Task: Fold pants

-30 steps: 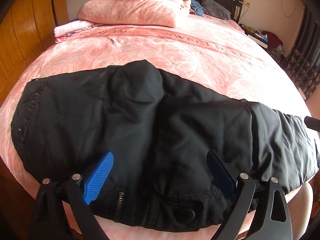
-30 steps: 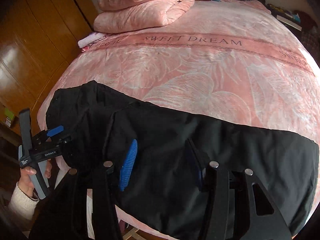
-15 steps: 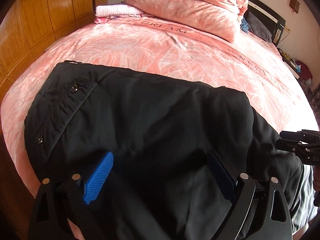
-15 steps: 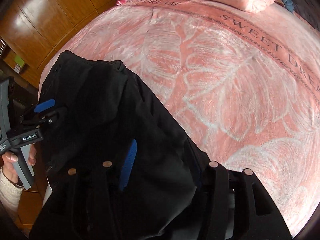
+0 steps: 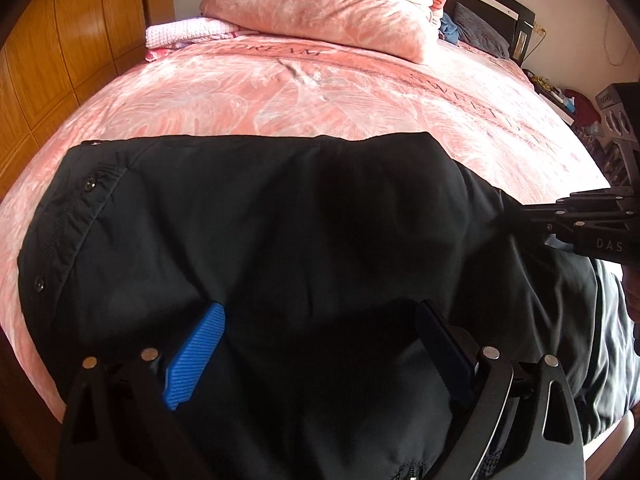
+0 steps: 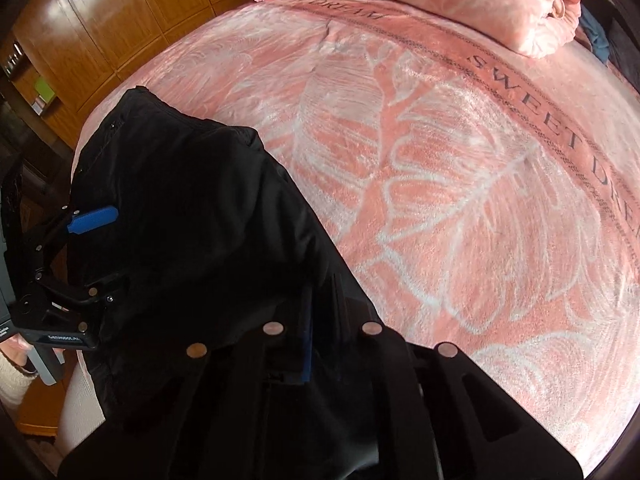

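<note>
Black pants (image 5: 300, 240) look soft, slippery and light; grab hems or waistband. Left tool (image 5: 316, 340) gapes open, right tool (image 6: 320, 308) pinches the fabric.

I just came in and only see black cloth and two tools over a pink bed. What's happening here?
A person is folding black pants on a pink bedspread, with a handheld gripper in each hand. The right gripper is shut on the pants, its fingers pinched together on a raised part of the fabric. The left gripper is open over the pants near the bed's edge, fingers spread wide. A folded pink quilt sits farther back.
</note>
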Demonstrator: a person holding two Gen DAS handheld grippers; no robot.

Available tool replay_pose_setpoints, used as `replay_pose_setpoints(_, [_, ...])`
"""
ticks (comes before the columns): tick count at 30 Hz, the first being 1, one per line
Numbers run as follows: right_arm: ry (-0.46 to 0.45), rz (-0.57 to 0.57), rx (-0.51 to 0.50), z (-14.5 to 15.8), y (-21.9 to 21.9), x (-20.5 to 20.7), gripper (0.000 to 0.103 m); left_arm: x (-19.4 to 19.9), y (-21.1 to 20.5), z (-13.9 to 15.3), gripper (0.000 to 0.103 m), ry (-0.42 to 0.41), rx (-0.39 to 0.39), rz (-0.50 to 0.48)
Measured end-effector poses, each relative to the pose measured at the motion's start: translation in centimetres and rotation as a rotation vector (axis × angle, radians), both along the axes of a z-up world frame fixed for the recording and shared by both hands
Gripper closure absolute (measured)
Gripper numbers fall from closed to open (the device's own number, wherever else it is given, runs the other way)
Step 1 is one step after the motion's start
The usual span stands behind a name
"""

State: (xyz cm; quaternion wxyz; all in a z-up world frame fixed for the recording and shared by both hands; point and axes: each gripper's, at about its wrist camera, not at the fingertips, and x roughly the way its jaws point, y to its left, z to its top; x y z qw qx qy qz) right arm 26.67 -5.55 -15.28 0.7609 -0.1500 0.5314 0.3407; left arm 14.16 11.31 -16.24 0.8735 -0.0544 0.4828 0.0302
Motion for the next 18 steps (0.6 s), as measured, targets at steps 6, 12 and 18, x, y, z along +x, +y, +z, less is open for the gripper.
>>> replay_pose_setpoints(6, [-0.086, -0.097, 0.105, 2.9, -4.7, -2.6, 0.064, -0.5, -0.6, 0.1, 0.004, 0.027, 0.044, -0.031])
replay_pose_setpoints(12, [-0.108, -0.175, 0.153, 4.2, -10.6, -8.1, 0.072, -2.4, -1.4, 1.4, 0.004, 0.012, -0.129, -0.015])
replay_pose_setpoints(18, [-0.044, -0.244, -0.004, -1.5, -11.1, -7.5, 0.088, -2.2, -4.9, -0.5, 0.003, 0.025, 0.039, -0.107])
